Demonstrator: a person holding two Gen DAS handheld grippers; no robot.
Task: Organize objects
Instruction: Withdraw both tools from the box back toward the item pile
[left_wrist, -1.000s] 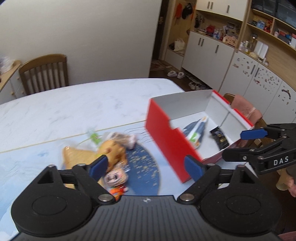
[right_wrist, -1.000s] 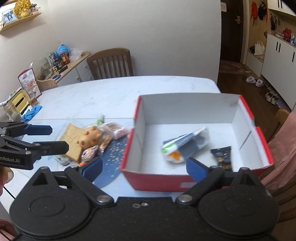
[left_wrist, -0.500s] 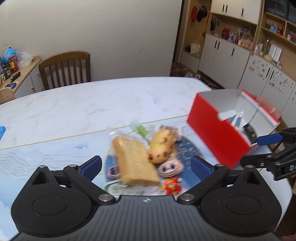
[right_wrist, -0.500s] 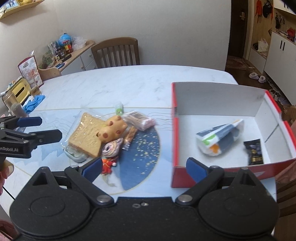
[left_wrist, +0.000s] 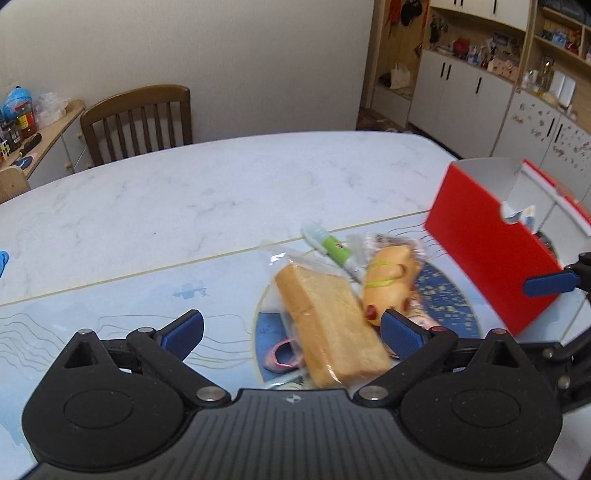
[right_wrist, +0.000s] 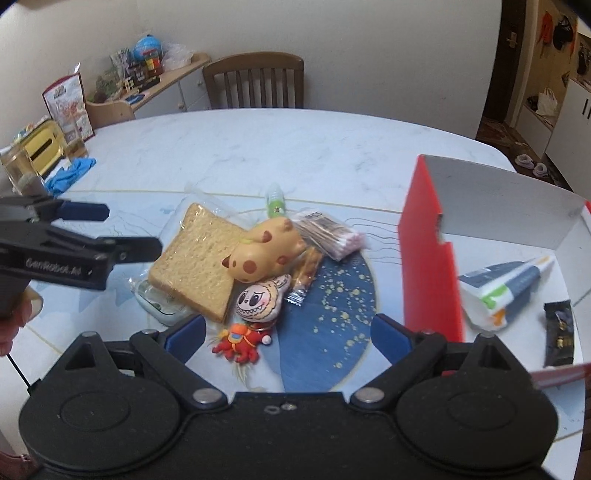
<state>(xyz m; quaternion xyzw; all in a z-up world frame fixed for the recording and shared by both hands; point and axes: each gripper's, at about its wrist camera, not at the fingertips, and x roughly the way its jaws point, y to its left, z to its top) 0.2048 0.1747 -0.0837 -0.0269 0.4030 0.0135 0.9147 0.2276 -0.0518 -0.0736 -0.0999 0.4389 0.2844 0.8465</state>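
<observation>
The left gripper (left_wrist: 291, 328) hangs with its jaws spread wide and nothing between the pads; the bread (left_wrist: 330, 323) in its clear bag lies on the table just below. The right gripper (right_wrist: 288, 330) is also spread, empty, above a small red toy (right_wrist: 240, 341) and the blue round of a mat (right_wrist: 332, 314).

The loose things sit in one heap on that mat: bread, a spotted yellow toy (right_wrist: 264, 249) leaning on its edge, a round face charm (right_wrist: 260, 299) below that, a snack bar (right_wrist: 304, 277), a pack of cotton swabs (right_wrist: 328, 236) and a green-and-white tube (right_wrist: 275, 201) at the far side. A pink item (left_wrist: 282, 356) shows under the bread, too blurred to name.

To the right stands a red box (right_wrist: 424, 258), white inside — it holds a white-and-blue pack (right_wrist: 502, 288) and a dark sachet (right_wrist: 559, 332).

The table (right_wrist: 295, 147) is pale marble, with the light blue mat over the near part. Behind it — a wooden chair (right_wrist: 255, 81) against a plain wall, a low cupboard (right_wrist: 162, 88) crowded with small items on the left, and white cabinets (left_wrist: 461, 92) under open shelves on the right. Blue gloves (right_wrist: 72, 173) and a yellow tin (right_wrist: 38, 153) lie at the table's left edge.
</observation>
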